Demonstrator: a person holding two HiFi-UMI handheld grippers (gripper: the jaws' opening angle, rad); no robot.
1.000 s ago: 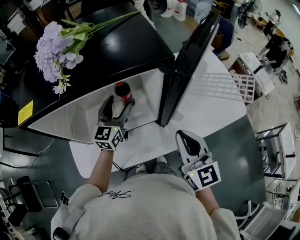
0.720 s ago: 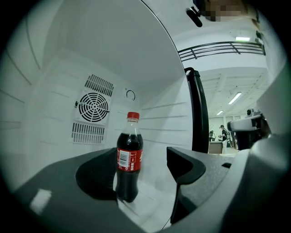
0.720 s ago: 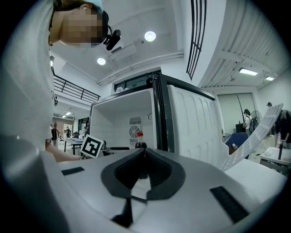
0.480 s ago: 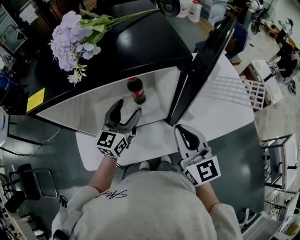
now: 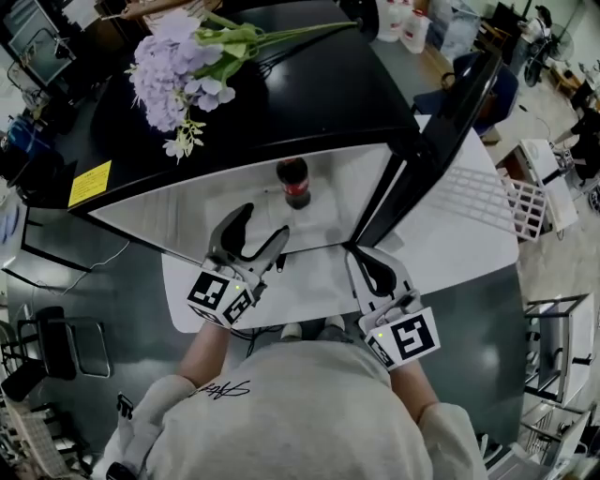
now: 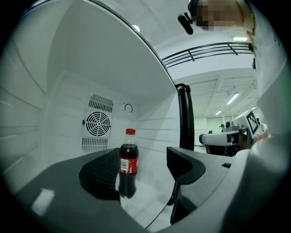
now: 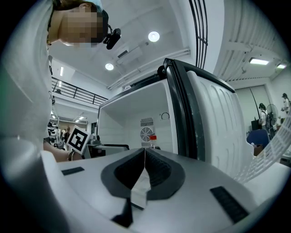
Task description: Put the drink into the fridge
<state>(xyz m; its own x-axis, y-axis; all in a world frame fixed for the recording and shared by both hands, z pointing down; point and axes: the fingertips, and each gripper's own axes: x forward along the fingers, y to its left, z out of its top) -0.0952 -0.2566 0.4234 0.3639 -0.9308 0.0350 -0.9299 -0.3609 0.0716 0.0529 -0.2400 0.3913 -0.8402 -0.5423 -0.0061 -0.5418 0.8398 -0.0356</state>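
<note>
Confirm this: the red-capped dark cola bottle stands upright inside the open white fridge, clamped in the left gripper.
Not clamped. The left gripper is open, and the red-capped dark cola bottle stands free beyond its jaws, as the head view shows. The bottle does stand upright inside the open white fridge.

The drink (image 5: 294, 181) stands inside the fridge (image 5: 309, 103), flowers (image 5: 173, 80) lying on top, door (image 5: 450, 122) at its right.

I read this as a lab hall or workshop, not a home. High white ceiling with round lights (image 7: 153, 36). Railed gallery (image 6: 207, 49) overhead. Grey floor (image 5: 112, 281) with a loose cable (image 5: 94, 267), jugs (image 5: 403, 21) standing about. The fridge (image 5: 281, 103) sits out in the open hall.
</note>
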